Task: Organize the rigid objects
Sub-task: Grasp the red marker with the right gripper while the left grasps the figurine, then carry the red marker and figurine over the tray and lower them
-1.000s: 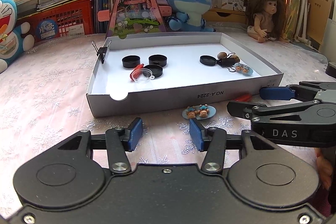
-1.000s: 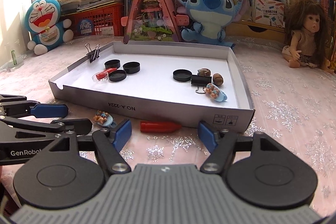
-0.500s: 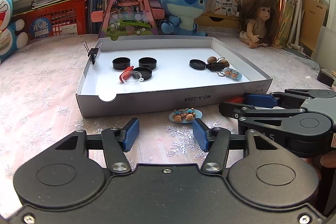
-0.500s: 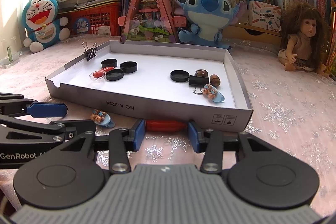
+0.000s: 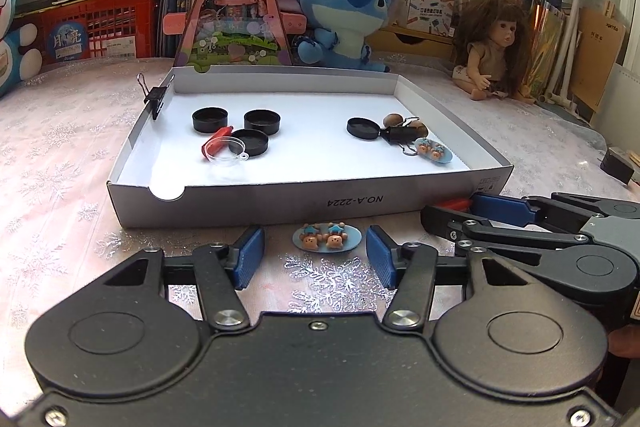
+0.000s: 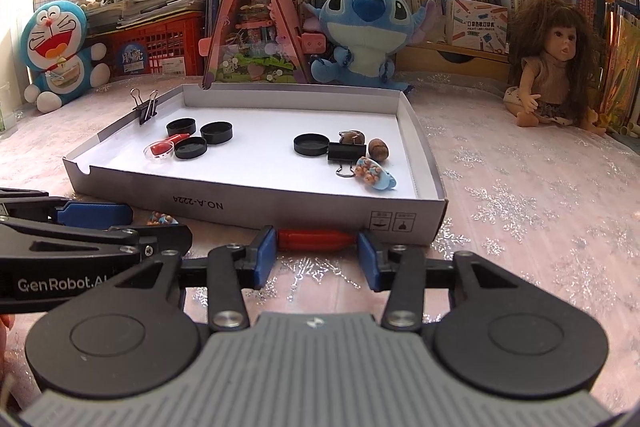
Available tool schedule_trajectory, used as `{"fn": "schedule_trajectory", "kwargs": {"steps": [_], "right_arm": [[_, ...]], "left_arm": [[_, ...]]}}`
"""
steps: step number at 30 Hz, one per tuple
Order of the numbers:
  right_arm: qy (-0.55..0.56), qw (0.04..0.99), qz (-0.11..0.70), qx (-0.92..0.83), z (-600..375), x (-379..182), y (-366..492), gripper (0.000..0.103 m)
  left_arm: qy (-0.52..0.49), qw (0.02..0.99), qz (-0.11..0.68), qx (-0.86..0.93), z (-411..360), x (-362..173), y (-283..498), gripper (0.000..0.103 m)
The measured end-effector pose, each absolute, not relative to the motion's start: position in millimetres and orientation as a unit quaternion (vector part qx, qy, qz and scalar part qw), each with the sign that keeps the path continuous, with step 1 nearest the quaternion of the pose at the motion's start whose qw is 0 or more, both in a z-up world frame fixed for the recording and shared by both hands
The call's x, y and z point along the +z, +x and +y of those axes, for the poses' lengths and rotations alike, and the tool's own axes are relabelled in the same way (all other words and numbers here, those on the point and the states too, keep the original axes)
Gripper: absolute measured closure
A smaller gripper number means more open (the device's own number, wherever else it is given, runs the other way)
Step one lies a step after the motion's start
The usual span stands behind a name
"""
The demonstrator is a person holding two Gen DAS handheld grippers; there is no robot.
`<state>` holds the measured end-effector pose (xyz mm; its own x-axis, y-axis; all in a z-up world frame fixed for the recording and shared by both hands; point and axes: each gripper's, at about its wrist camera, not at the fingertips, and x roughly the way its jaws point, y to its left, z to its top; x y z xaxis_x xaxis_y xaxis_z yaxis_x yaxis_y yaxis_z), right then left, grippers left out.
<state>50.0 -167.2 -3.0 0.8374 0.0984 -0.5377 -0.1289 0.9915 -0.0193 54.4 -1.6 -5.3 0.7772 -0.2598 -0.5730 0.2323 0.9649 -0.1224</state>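
Note:
A white cardboard tray (image 5: 280, 203) lies in front of both grippers. Just before its front wall lies a blue oval charm (image 5: 327, 237) with two little bears. My left gripper (image 5: 316, 259) straddles it, jaws closing, a gap showing on either side of the charm. To the right, a red bullet-shaped piece (image 6: 316, 239) lies against the tray wall (image 6: 280, 205). My right gripper (image 6: 316, 249) is shut on it, a blue pad at each end. In the left wrist view the right gripper (image 5: 464, 215) partly hides the red piece (image 5: 454, 203).
In the tray are several black caps (image 5: 210, 119), a loose black binder clip (image 6: 346, 151), a clip on the left wall (image 5: 154, 97), a clear dish over a red piece (image 5: 222, 147), two nuts and another blue charm (image 6: 376, 175). Plush toys, a doll and books stand behind.
The right jaws have closed from wide onto the ends of the red piece. The left gripper has shifted so the bear charm now lies between its pads.

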Motion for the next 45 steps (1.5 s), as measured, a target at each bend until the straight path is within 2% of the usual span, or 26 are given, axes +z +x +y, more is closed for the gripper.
{"fn": "schedule_trajectory", "kwargs": {"steps": [4, 7, 11, 20, 22, 24, 28, 33, 36, 45], "right_arm": [[-0.029, 0.958, 0.28, 0.061, -166.5, -3.4, 50.0, 0.054], [-0.031, 0.958, 0.28, 0.061, -165.3, -4.1, 50.1, 0.054], [-0.031, 0.958, 0.28, 0.061, -165.0, -4.0, 50.4, 0.054], [-0.03, 0.958, 0.28, 0.061, -165.4, -3.9, 50.1, 0.054], [-0.03, 0.957, 0.28, 0.062, -165.5, -4.0, 50.1, 0.054], [-0.031, 0.958, 0.28, 0.061, -165.4, -4.0, 50.0, 0.054], [-0.03, 0.958, 0.28, 0.061, -165.6, -3.9, 49.9, 0.054], [-0.029, 0.958, 0.28, 0.061, -165.8, -4.1, 49.5, 0.054], [-0.029, 0.958, 0.28, 0.06, -165.6, -4.3, 48.8, 0.054], [-0.028, 0.961, 0.269, 0.056, -167.1, -1.6, 44.7, 0.054]], "left_arm": [[-0.021, 0.943, 0.307, -0.131, -3.3, -6.7, 54.9, 0.059], [-0.016, 0.943, 0.305, -0.133, -5.0, -6.9, 53.4, 0.068], [-0.017, 0.943, 0.304, -0.135, -5.7, -6.7, 52.5, 0.072], [-0.02, 0.943, 0.303, -0.137, -4.4, -5.1, 51.3, 0.072], [-0.019, 0.942, 0.304, -0.138, -3.1, -4.4, 51.4, 0.067], [-0.014, 0.943, 0.302, -0.138, -3.1, -3.6, 51.9, 0.058], [-0.001, 0.941, 0.308, -0.138, -3.2, -6.0, 59.4, 0.056], [0.002, 0.943, 0.304, -0.135, -4.2, -7.9, 61.4, 0.059], [0.006, 0.944, 0.301, -0.137, -5.3, -8.3, 58.6, 0.068], [-0.001, 0.944, 0.3, -0.139, -4.7, -3.5, 51.3, 0.069]]}}
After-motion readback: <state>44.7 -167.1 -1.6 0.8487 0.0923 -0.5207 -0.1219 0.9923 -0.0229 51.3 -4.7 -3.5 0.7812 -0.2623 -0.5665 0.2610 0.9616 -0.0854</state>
